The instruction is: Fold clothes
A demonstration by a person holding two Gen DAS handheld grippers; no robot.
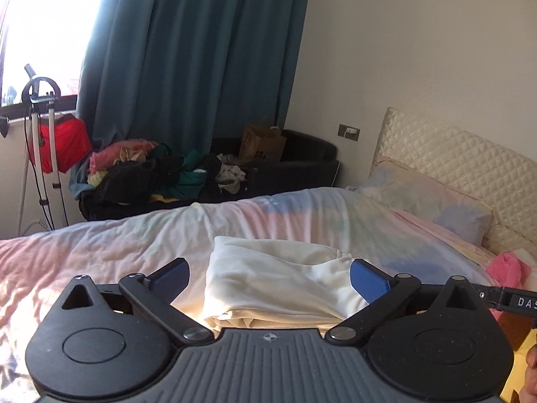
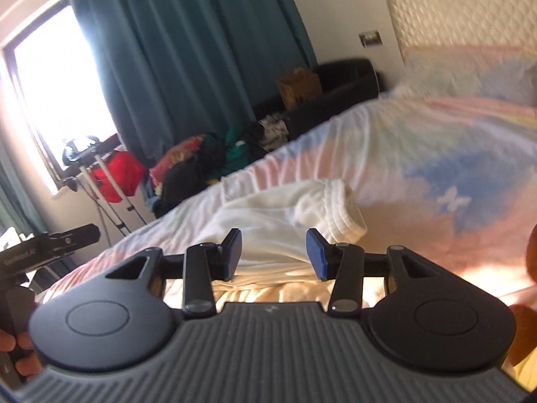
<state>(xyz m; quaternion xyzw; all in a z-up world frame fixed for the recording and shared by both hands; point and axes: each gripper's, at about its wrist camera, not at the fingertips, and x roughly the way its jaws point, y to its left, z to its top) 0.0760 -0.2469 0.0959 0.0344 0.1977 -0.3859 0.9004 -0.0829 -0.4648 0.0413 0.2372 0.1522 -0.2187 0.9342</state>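
Both sets of fingers hang empty above the bed, left gripper spread wide, right gripper half open, the folded cream garment lying below, so I reckon next comes fetching another piece.

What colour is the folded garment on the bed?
Cream white; the folded garment shows best in the left wrist view.

Right wrist view is pretty smeared, so the pillow and headboard are just soft blobs. The folded cream garment has its near edge hidden behind the left gripper body (same in the other view). The pink cloth is partly cut off.
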